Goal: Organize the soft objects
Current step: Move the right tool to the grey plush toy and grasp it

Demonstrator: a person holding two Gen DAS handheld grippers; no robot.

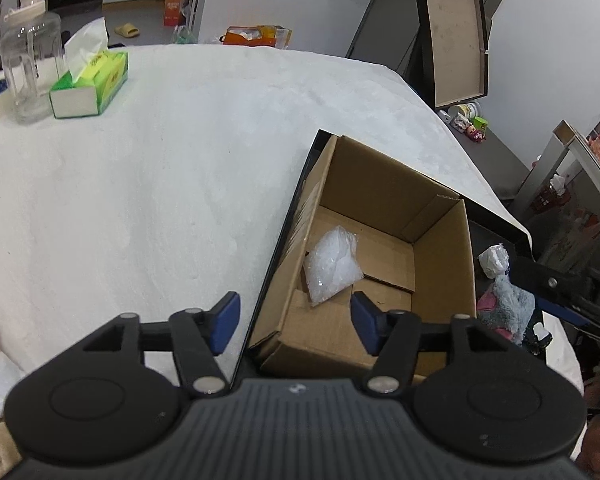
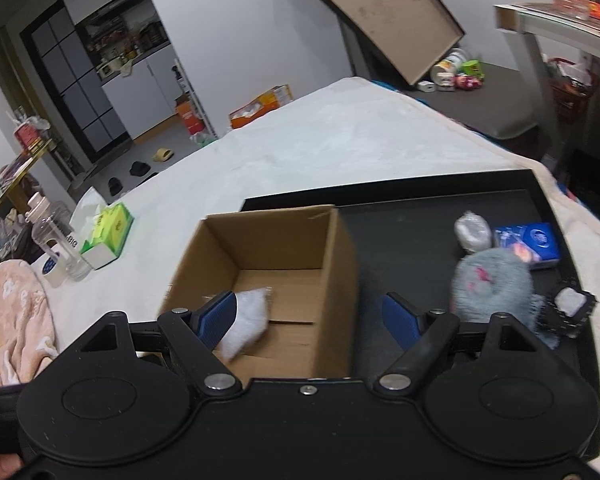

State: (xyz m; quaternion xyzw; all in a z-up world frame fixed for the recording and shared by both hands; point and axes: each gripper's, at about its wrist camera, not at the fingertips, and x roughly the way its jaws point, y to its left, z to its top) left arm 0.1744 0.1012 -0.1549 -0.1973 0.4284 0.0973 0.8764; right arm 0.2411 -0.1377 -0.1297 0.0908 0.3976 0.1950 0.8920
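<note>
Open brown cardboard box (image 2: 284,240) sits upright on the black tray (image 2: 420,216), with a white crinkly plastic bag (image 1: 332,268) lying flat on its floor (against the near-left wall). Grey plush toy (image 2: 492,284) with pink patches lies on the tray right of the box, a small white wrapped bundle (image 2: 473,231) and a blue packet (image 2: 530,244) just behind it.

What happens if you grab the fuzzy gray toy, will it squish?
Probably yes. The gray toy looks fluffy and lumpy, so it should squash between the fingers. It likely weighs little for its size. Its slumped shape on the black tray suggests it will flop rather than roll.
</note>
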